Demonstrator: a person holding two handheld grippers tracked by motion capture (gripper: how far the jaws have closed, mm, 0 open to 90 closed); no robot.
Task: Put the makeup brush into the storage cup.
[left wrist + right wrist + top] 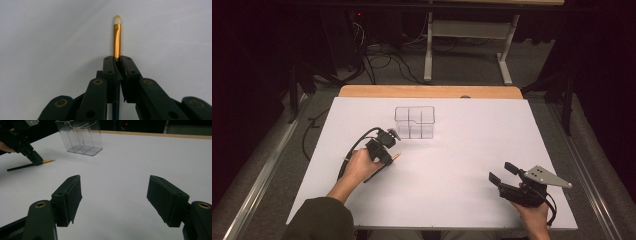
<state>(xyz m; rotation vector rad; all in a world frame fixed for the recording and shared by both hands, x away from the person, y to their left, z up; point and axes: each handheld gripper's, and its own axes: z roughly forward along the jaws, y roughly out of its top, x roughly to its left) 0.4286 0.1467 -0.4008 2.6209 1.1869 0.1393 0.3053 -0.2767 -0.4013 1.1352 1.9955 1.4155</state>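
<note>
A: Obs. 1, left gripper. Jaws clenched on a small brush: gold ferrule and pale tip stick out past the jaw ends, dark handle runs back between them. In the high view the left hand holds this gripper low over the white table, left of centre, brush tip pointing right.

B: Is the brush on the table or lifted?

A: In the right gripper view the brush lies low along the surface, handle end trailing to the left. Cannot tell if it touches.

B: Obs. 2, right gripper?

A: Right gripper released; jaws stand wide apart with bare table between them, nothing held. High view: right hand holds it at the near right corner, grey three-cornered plate on top, jaws aimed to the far left.

B: Other items?

A: Clear plastic organizer, divided into compartments, upright, toward the far side near centre. It is just beyond and right of the left gripper, apart from it. Compartments look empty. Wooden table edge shows at the far side.
</note>
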